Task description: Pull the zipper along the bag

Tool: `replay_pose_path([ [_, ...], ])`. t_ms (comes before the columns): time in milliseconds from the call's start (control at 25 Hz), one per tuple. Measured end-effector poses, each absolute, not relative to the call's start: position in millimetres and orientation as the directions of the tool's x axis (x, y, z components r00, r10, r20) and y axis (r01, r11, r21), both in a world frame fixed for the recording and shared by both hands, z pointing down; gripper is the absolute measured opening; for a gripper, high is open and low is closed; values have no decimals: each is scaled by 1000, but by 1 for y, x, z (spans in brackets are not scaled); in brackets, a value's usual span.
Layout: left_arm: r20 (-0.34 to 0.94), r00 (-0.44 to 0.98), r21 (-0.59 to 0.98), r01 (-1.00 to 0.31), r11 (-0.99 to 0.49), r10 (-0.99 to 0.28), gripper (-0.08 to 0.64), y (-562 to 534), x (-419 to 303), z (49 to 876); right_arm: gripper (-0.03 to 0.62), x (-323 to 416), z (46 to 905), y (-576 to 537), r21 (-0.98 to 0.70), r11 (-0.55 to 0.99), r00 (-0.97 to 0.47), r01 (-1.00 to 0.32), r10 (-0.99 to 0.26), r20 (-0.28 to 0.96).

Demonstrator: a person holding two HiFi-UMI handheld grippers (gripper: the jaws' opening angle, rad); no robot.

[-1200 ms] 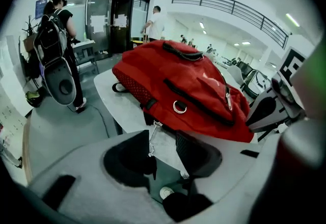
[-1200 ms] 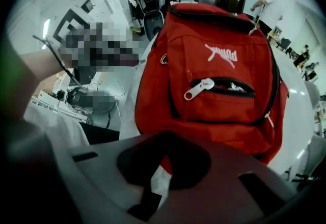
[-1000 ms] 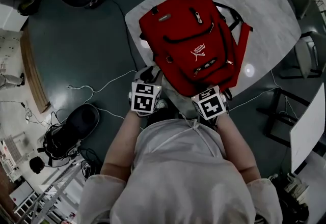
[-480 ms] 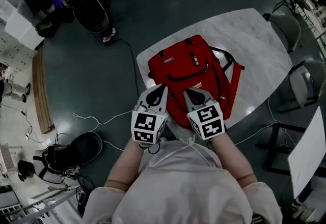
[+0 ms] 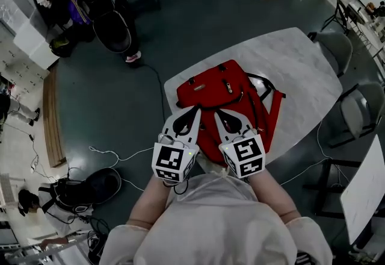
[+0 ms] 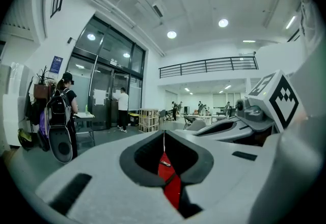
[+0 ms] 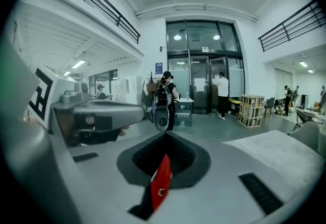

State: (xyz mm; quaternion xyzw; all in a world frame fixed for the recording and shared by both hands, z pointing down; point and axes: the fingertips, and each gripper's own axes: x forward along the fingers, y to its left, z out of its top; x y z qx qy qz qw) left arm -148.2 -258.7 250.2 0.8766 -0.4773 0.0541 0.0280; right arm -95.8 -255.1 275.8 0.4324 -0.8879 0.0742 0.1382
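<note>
A red backpack [image 5: 224,90] lies flat on the pale marble table [image 5: 295,59], front up, with a zipper pull [image 5: 228,85] on its upper pocket. Both grippers are held high and side by side over the bag's near end, touching nothing. My left gripper [image 5: 195,111] is shut, its jaws meeting at the tip [image 6: 163,133], and only a red sliver of backpack [image 6: 171,183] shows through the slit. The right gripper [image 5: 218,114] is shut too [image 7: 165,135], empty, with a strip of backpack [image 7: 161,185] below it. The bag's near part is hidden under the jaws.
Two grey chairs [image 5: 361,114] [image 5: 334,47] stand at the table's right side. On the dark floor to the left lie a black bag [image 5: 90,188] and a white cable [image 5: 114,153]. People [image 6: 63,111] stand by glass doors far off.
Both grippers rose from the table's near edge toward the head camera and now point nearly level over the bag. The view has tilted to show more of the room.
</note>
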Motion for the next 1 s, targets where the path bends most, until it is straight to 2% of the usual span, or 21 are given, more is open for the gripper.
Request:
replay_pose_path([
  [560, 142, 503, 3, -861, -508, -852, 23, -255, -152, 258, 26, -96, 274, -244, -15, 626, -606, -779, -748, 271],
  [1000, 191, 518, 16, -851, -525, -833, 23, -254, -152, 269, 26, -101, 277, -241, -9, 630, -604, -776, -739, 298],
])
